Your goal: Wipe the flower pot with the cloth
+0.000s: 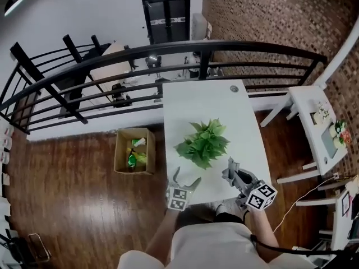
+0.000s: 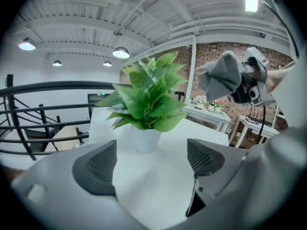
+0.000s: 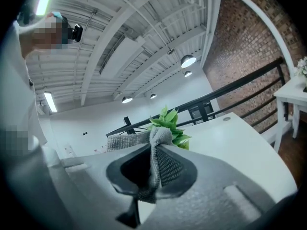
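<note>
I hold two grippers over the near edge of one white worktop [image 1: 190, 102]. My left gripper [image 1: 185, 177] has its jaws apart and nothing between them; through the gap its own view shows bare worktop and, farther ahead, the single white flower pot [image 2: 145, 139]. The pot stands upright near the middle of the worktop and carries one leafy green plant [image 1: 203, 143], whose leaves hide the pot from the head view. My right gripper [image 1: 231, 170] has its jaws closed on the one grey cloth [image 3: 153, 143], which is bunched between the pads, with a flap standing up above them and a corner hanging below. The cloth is near the plant but not touching it. One open cardboard box [image 1: 134, 150] sits on the wooden floor [image 1: 67, 195] left of the worktop.
</note>
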Tool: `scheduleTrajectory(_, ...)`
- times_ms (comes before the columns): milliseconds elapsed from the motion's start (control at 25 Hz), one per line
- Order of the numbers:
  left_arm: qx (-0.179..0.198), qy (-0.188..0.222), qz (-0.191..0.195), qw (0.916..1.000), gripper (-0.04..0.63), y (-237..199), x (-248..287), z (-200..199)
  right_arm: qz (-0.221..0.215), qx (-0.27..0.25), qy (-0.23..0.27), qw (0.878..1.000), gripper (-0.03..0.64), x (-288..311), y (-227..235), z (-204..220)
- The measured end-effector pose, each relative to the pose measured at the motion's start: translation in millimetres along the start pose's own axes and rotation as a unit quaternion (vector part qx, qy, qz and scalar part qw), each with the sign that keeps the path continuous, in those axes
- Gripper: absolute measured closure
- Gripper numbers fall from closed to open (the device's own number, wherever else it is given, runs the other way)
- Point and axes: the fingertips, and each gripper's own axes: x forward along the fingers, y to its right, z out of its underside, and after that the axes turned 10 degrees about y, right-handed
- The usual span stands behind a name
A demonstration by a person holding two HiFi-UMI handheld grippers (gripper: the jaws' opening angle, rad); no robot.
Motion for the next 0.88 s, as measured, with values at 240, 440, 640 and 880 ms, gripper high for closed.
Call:
scheduleTrajectory(240,0.033,0.117,-0.068,0.9902,0.152,48.7,-68.6,-98.6,-0.047,-0.066,0.024,0.996,0.604,-16.0,-28.7,-14.1)
scheduleTrajectory(440,0.027,0.190,-0.141,0.9712,0.112,137.3,-127.8,-121.3,-0.087,-0.126,0.088,0.984,0.604,-118.5,-50.9,-37.2)
scheduleTrajectory(640,-0.001,0.244,-0.172,0.9543,0.126,222.9,-146.8,-153.5,-0.091,-0.204,0.080,0.971,0.604,-199.5,-22.8,-54.5)
scheduleTrajectory(880,0.012,0.243,-0.186,0.9518,0.137,281.8,-168.6,-166.8,-0.025,-0.149,0.094,0.984,0.604,-267.4,-4.9,-75.3)
